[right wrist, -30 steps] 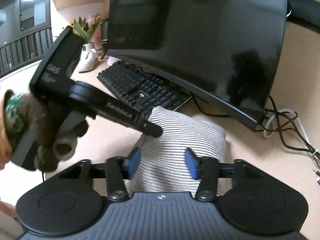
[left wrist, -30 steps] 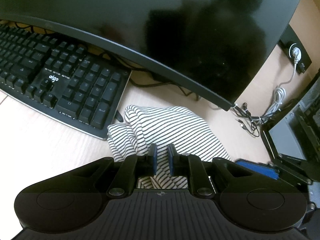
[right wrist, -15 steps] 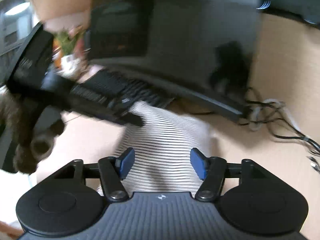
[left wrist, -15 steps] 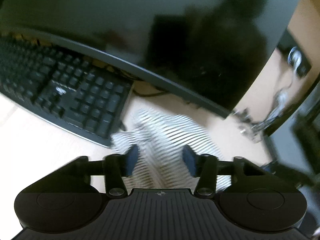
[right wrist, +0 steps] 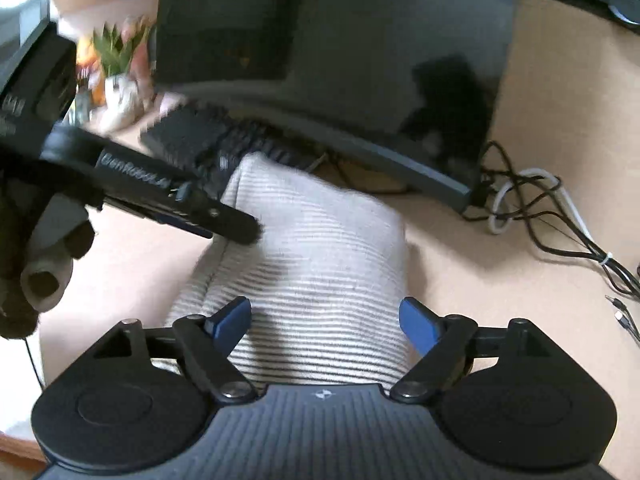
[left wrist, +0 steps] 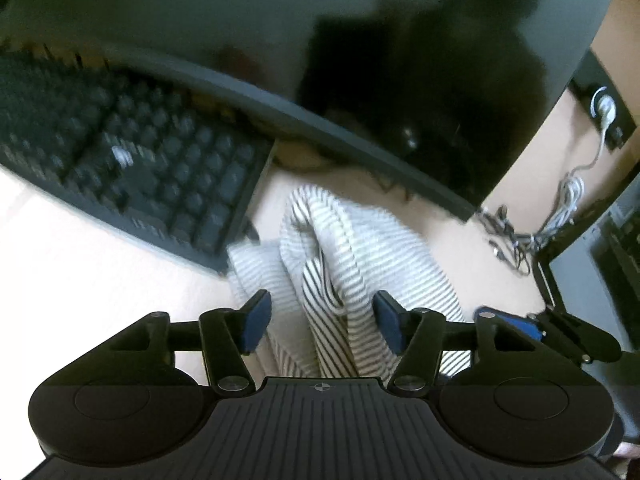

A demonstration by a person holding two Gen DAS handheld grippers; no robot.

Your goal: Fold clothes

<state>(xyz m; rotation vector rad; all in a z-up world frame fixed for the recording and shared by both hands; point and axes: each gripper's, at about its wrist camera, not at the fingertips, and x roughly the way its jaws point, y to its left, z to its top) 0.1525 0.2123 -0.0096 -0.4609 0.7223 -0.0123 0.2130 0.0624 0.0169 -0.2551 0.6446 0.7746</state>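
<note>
Lying on the tabletop: a folded white garment with thin dark stripes (right wrist: 320, 264) rested on the pale beige tabletop (right wrist: 500, 320), just in front of the monitor's lower edge.
Garment, left view: the same striped cloth (left wrist: 344, 264) showed loose, bunched folds along one side, its corner near the keyboard.
Left tool (left wrist: 322, 318): its two blue-padded fingers stood wide apart, one on each side of the bunched folds, gripping nothing.
Right tool (right wrist: 326, 322): its blue-padded fingers were also spread wide over the near edge of the cloth, holding nothing.
Left tool seen from the right: a black body with pale lettering (right wrist: 160, 188) reached in from the left, its tip at the garment's left edge; whether it touched the cloth could not be told.
Hand: a dark-gloved hand (right wrist: 24, 248) gripped that tool's handle.
Behind the garment: a wide, curved black monitor (left wrist: 320, 40) and a black keyboard (left wrist: 132, 176), blurred.
Right side: a tangle of black and white cables (right wrist: 532, 208) lay on the tabletop.
Far left: a small green potted plant (right wrist: 114, 50), blurred.
</note>
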